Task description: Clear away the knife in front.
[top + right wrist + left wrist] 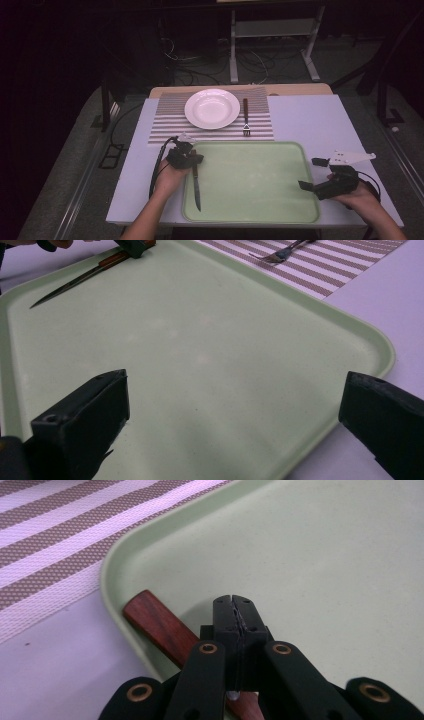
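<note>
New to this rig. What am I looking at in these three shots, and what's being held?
No robot: a person holds a hand-held gripper in each hand. The high view looks down on the table; the other two cameras ride on the grippers, looking along their black jaws. On the table: a green tray, a striped placemat with a white plate and a fork. The left hand-held gripper is shut on the wooden handle of a knife lying in the tray. The right hand-held gripper is open at the tray's right edge, holding nothing.
</note>
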`<action>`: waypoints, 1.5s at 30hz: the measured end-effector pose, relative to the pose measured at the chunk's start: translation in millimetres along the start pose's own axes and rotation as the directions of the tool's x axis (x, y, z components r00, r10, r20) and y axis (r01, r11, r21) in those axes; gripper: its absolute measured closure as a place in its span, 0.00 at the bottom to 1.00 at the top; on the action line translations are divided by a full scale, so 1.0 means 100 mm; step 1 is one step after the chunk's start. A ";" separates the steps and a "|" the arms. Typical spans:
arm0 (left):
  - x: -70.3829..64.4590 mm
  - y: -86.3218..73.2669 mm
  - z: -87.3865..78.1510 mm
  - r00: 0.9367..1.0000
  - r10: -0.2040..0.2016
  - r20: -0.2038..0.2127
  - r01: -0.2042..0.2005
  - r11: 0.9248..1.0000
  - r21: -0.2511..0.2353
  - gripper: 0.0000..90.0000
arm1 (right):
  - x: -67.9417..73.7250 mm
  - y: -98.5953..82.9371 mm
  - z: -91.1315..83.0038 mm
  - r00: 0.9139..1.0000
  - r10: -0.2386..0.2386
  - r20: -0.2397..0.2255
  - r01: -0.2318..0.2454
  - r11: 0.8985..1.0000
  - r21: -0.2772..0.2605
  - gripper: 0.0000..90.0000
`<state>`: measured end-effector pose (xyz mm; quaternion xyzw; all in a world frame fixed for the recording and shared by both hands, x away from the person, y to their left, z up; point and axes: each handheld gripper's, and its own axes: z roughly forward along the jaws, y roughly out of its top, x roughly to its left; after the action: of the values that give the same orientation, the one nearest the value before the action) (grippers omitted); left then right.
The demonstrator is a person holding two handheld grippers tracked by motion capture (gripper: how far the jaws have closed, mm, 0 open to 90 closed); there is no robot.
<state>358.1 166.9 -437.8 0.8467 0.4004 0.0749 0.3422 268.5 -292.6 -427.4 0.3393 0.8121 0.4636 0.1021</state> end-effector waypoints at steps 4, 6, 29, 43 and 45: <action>0.02 0.00 -0.01 1.000 0.014 -0.010 -0.014 1.000 -0.001 0.99 | 0.01 0.00 0.00 1.000 -0.001 -0.002 0.001 1.000 0.000 0.00; 0.03 0.00 -0.01 1.000 0.018 -0.013 -0.018 1.000 0.000 0.99 | 0.01 0.00 0.00 1.000 -0.002 -0.003 0.002 1.000 0.000 0.00; -0.07 -0.11 -0.48 0.990 0.109 0.093 -0.087 0.973 -0.215 0.24 | 0.01 0.00 -0.01 1.000 0.002 -0.006 -0.002 1.000 -0.002 0.00; -0.07 -0.34 -0.66 0.993 0.107 0.052 -0.088 0.957 -0.276 0.00 | 0.00 0.00 -0.03 1.000 0.010 -0.005 -0.010 1.000 -0.012 0.00; -0.06 -0.38 -0.68 0.993 0.103 0.058 -0.084 0.957 -0.277 0.00 | 0.00 0.00 -0.03 1.000 0.010 -0.005 -0.010 1.000 -0.013 0.00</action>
<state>303.3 214.2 -409.9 0.8114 0.3333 0.1153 0.4661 266.9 -294.4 -425.8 0.3417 0.8074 0.4704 0.1000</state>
